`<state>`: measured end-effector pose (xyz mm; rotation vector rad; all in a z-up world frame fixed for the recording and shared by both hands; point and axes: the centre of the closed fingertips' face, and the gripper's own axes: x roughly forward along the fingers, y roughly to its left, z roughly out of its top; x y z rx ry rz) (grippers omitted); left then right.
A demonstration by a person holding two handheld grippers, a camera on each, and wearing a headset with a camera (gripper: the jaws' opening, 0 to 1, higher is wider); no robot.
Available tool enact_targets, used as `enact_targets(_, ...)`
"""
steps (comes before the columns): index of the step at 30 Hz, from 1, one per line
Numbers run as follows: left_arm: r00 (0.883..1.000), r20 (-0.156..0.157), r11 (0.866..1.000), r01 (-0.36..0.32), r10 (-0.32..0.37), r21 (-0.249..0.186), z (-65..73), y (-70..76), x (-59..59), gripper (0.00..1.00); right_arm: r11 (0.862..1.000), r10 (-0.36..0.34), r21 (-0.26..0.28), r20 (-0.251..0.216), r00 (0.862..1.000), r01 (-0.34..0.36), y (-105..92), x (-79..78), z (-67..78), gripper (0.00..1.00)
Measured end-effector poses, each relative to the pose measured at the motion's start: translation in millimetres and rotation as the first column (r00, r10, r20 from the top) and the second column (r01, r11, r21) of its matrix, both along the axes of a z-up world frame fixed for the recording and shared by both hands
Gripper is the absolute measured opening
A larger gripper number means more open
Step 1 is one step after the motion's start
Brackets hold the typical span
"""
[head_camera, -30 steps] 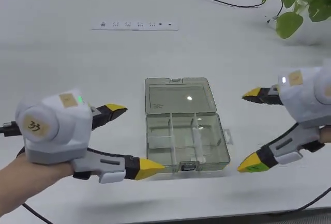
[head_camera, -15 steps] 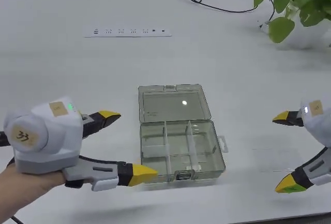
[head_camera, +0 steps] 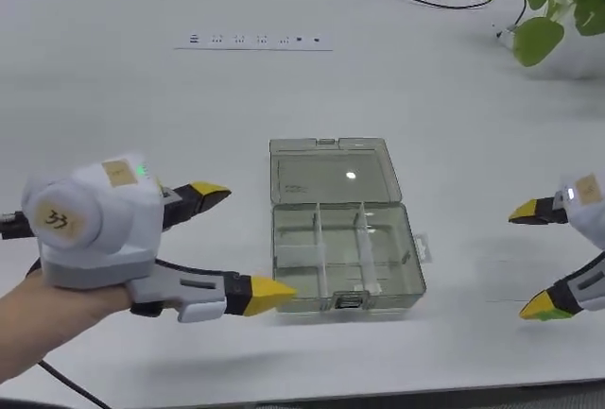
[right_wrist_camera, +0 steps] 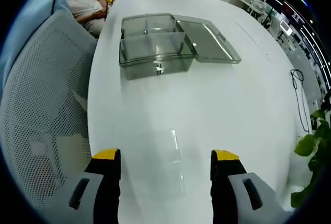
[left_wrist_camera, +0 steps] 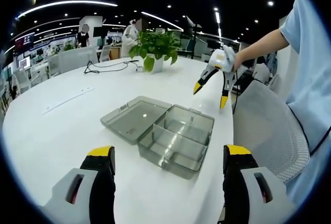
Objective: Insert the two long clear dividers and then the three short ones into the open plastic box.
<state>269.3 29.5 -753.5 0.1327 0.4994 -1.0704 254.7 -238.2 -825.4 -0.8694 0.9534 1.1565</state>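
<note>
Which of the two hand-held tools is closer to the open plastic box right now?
Left. The left tool is right beside the box, one tip by its front left corner. The right tool is off to the box's right, with a wide gap between.

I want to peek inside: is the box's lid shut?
No, the lid lies flat, swung open at the far side of the box.

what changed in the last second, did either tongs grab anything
The right tongs drew away from the plastic box toward the person's right, open and empty. Nothing was taken hold of or let go. The left tongs stayed open beside the box's left front corner, and the box stayed open in place with its dividers as before.
</note>
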Motion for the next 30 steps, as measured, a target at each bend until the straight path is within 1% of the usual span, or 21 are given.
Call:
enact_targets(2, 1.000, -0.002, 1.000, -0.005, 0.005, -0.004, 0.5, 0.8, -0.2, 0.88, 1.000, 0.016, 0.000, -0.009, 1.000, -0.016, -2.5, 2.1, -3.8, 0.66)
enact_targets(3, 1.000, -0.003, 1.000, -0.008, 0.008, -0.003, 0.1, 1.3, -0.3, 0.87, 1.000, 0.031, -0.001, -0.023, 0.999, -0.031, -2.7, 2.3, -7.7, 0.63)
enact_targets(5, 1.000, -0.005, 1.000, -0.010, 0.010, 0.000, -0.7, 1.9, -1.1, 0.87, 0.998, 0.067, -0.019, -0.041, 0.997, -0.068, -1.3, -1.0, -11.2, 0.58)
enact_targets(7, 1.000, -0.003, 1.000, -0.012, 0.012, 0.002, -0.5, 2.0, -2.0, 0.86, 0.995, 0.094, -0.036, -0.043, 0.995, -0.096, -0.9, -2.2, -14.7, 0.54)
enact_targets(9, 1.000, -0.001, 1.000, -0.013, 0.013, -0.002, 1.4, 1.5, -2.5, 0.86, 0.995, 0.088, -0.034, -0.052, 0.995, -0.090, -0.3, -2.3, -16.3, 0.51)
enact_targets(10, 1.000, 0.000, 1.000, -0.014, 0.014, -0.006, 2.8, 1.5, -2.9, 0.86, 0.996, 0.085, -0.031, -0.064, 0.994, -0.087, 1.0, -3.2, -16.7, 0.49)
enact_targets(14, 1.000, 0.000, 1.000, -0.019, 0.019, -0.004, 1.5, 3.6, -3.3, 0.85, 0.990, 0.125, -0.057, -0.090, 0.988, -0.131, 2.9, -8.9, -19.2, 0.43)
enact_targets(16, 1.000, 0.000, 1.000, -0.022, 0.022, -0.006, 1.2, 4.5, -3.9, 0.85, 0.989, 0.131, -0.055, -0.090, 0.987, -0.136, 5.6, -9.2, -18.9, 0.41)
enact_targets(17, 1.000, -0.001, 1.000, -0.022, 0.022, -0.007, 0.8, 4.8, -4.1, 0.85, 0.989, 0.131, -0.055, -0.093, 0.987, -0.137, 6.4, -9.5, -19.1, 0.40)
enact_targets(20, 1.000, -0.003, 1.000, -0.024, 0.024, -0.008, -0.1, 5.4, -5.5, 0.85, 0.985, 0.146, -0.074, -0.113, 0.983, -0.155, 5.0, -12.0, -23.6, 0.39)
enact_targets(22, 1.000, -0.006, 1.000, -0.025, 0.025, -0.008, -0.7, 5.7, -6.1, 0.85, 0.983, 0.157, -0.084, -0.104, 0.982, -0.166, 3.6, -10.3, -22.8, 0.36)
enact_targets(24, 1.000, -0.006, 1.000, -0.025, 0.025, -0.009, -1.1, 6.2, -6.4, 0.85, 0.985, 0.146, -0.076, -0.105, 0.984, -0.154, 4.7, -9.4, -23.0, 0.34)
enact_targets(26, 1.000, -0.008, 1.000, -0.027, 0.027, -0.007, -1.7, 7.0, -6.7, 0.85, 0.984, 0.147, -0.084, -0.100, 0.984, -0.156, 5.3, -10.0, -23.4, 0.33)
enact_targets(27, 1.000, -0.009, 1.000, -0.028, 0.028, -0.008, -2.0, 7.3, -6.9, 0.85, 0.981, 0.158, -0.098, -0.093, 0.983, -0.167, 4.9, -10.8, -23.9, 0.33)
enact_targets(28, 1.000, -0.010, 1.000, -0.028, 0.028, -0.008, -2.2, 7.3, -6.9, 0.85, 0.966, 0.214, -0.134, -0.071, 0.974, -0.222, 3.0, -10.5, -24.5, 0.33)
enact_targets(29, 1.000, -0.011, 1.000, -0.028, 0.028, -0.008, -2.7, 7.2, -7.1, 0.85, 0.964, 0.221, -0.134, -0.077, 0.972, -0.230, 4.6, -12.6, -24.8, 0.33)
enact_targets(30, 1.000, -0.012, 1.000, -0.027, 0.027, -0.008, -2.9, 7.0, -7.3, 0.84, 0.970, 0.196, -0.133, -0.083, 0.977, -0.205, 5.6, -12.3, -25.1, 0.33)
